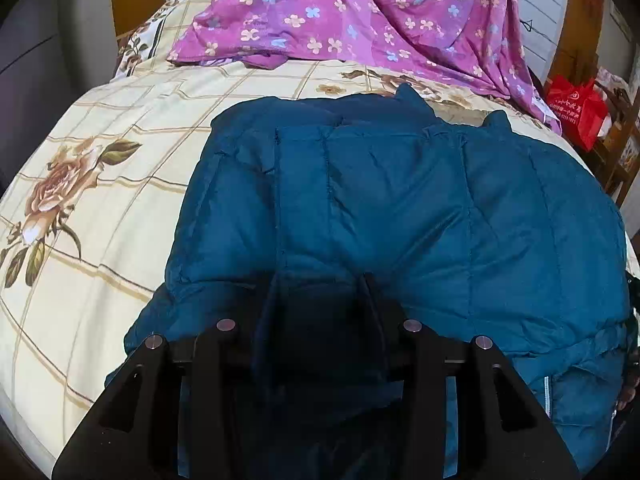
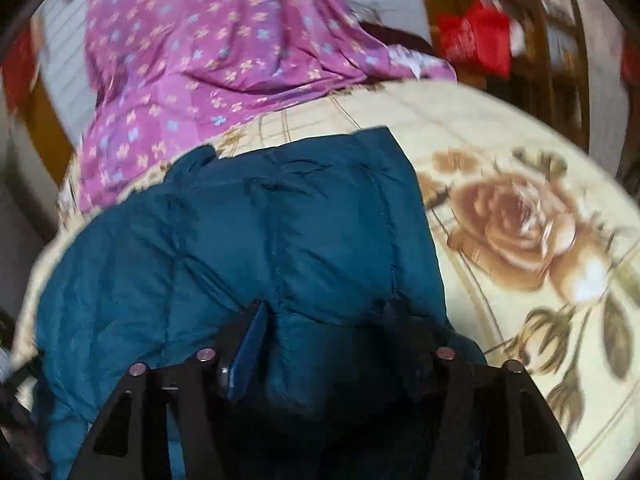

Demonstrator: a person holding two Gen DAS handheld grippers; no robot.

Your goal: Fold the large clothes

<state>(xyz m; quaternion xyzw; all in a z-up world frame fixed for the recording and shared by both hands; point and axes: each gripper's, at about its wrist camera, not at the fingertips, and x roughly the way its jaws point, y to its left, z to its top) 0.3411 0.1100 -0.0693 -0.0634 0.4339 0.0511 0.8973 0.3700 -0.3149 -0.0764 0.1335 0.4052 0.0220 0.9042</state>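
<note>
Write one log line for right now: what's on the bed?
item: teal puffer jacket lying on bed | surface: rose-print bedsheet | behind: purple floral cloth | off-bed: red bag

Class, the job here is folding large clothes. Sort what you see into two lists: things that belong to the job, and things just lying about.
Belongs to the job:
blue padded jacket
left gripper
right gripper

Just lying about:
purple flowered cloth
rose-print bedsheet
red bag
</note>
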